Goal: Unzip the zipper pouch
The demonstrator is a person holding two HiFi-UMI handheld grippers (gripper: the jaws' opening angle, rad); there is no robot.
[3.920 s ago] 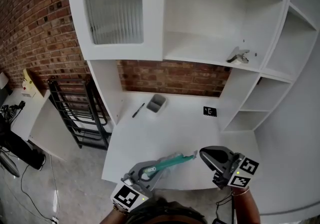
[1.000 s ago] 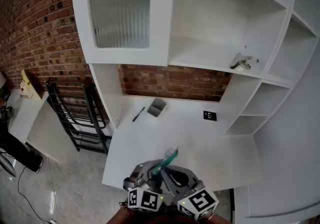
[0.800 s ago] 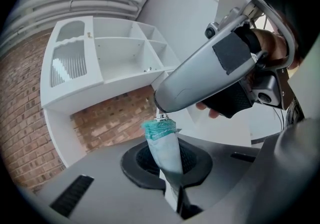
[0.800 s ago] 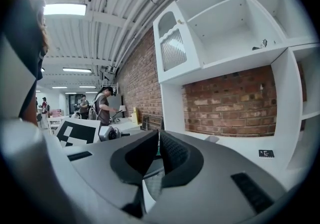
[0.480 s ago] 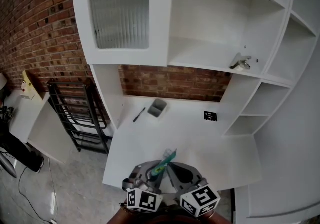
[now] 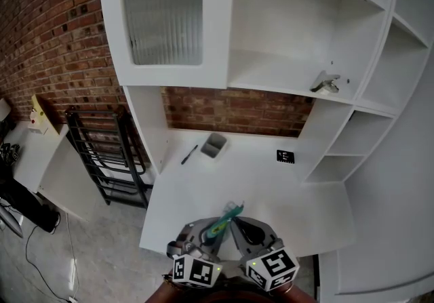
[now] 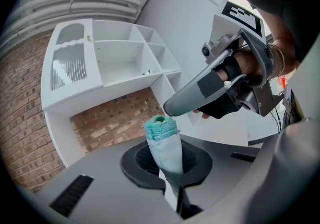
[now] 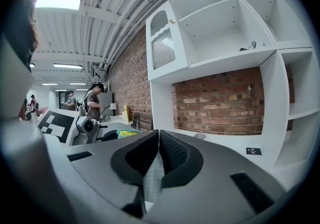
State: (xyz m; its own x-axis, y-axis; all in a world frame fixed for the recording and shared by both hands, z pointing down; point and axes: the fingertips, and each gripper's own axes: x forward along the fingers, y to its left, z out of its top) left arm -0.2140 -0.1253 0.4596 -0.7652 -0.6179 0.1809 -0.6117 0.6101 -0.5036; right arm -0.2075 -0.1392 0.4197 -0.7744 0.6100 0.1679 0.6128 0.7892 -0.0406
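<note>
Where the two grippers meet low over the near edge of the white counter (image 6: 285,200), the left gripper (image 6: 209,235) has its jaws pressed together on the zipper pouch (image 6: 226,217). In the left gripper view the pouch (image 7: 165,150) rises from between those jaws (image 7: 172,180), pale blue in the body and bunched into a teal end beyond the jaw tips. The right gripper (image 7: 172,108) comes in from the right of the left jaws, and its tapered tip sits just above that teal end. Whether it touches the pouch cannot be told. A hand (image 7: 242,65) grips its handle further back.

In the right gripper view the right gripper (image 8: 158,135) has its jaws closed, pads meeting along a thin slit. A pale strip shows low in that slit, and what it is cannot be made out. To the left of these jaws a patch of teal and yellow, the pouch (image 8: 127,133), lies near the left gripper (image 8: 85,125).

Well beyond both sets of jaws, toward the brick wall (image 6: 237,110), a dark pen (image 6: 188,154) lies beside a small grey container (image 6: 214,144). A black marker tag (image 6: 285,156) sits off to the right of them.
</note>
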